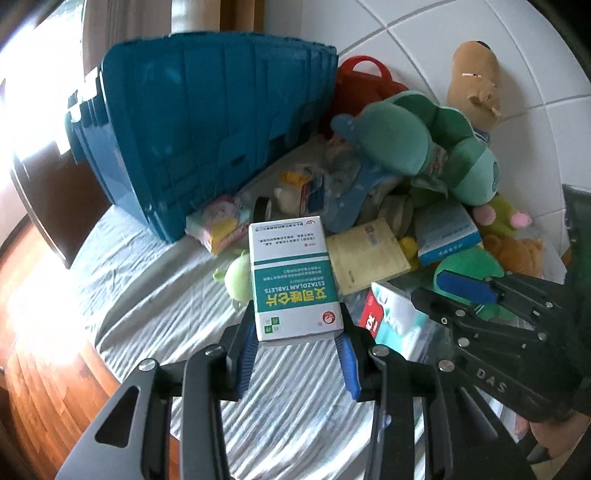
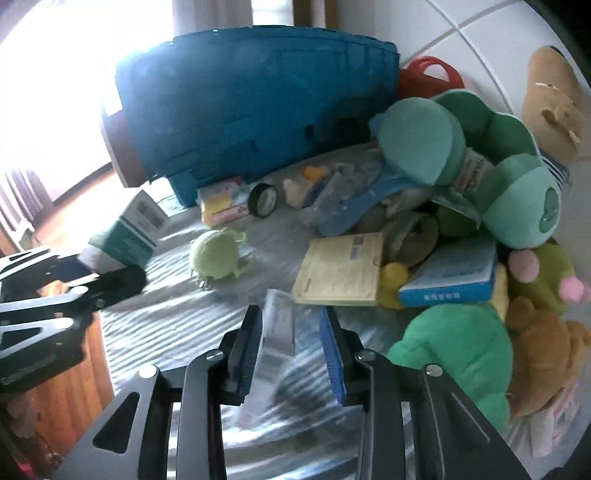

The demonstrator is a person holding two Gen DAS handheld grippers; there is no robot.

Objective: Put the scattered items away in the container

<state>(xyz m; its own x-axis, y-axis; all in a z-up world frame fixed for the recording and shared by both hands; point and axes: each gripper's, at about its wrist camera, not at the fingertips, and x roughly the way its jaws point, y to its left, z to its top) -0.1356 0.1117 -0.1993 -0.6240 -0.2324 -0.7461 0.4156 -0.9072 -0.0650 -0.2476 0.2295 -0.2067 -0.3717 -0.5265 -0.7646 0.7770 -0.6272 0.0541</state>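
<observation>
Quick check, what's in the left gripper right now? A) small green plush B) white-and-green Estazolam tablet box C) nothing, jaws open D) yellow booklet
B: in the left wrist view the left gripper has its blue pads clamped on both sides of the white-and-green tablet box, lifted over the striped sheet; the small green plush and yellow booklet lie on the bed.

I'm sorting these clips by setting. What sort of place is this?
Probably a room in a home, maybe a bedroom: a wood floor, a white tiled wall, and a striped cloth strewn with plush toys and medicine boxes beside a blue storage bin.
</observation>
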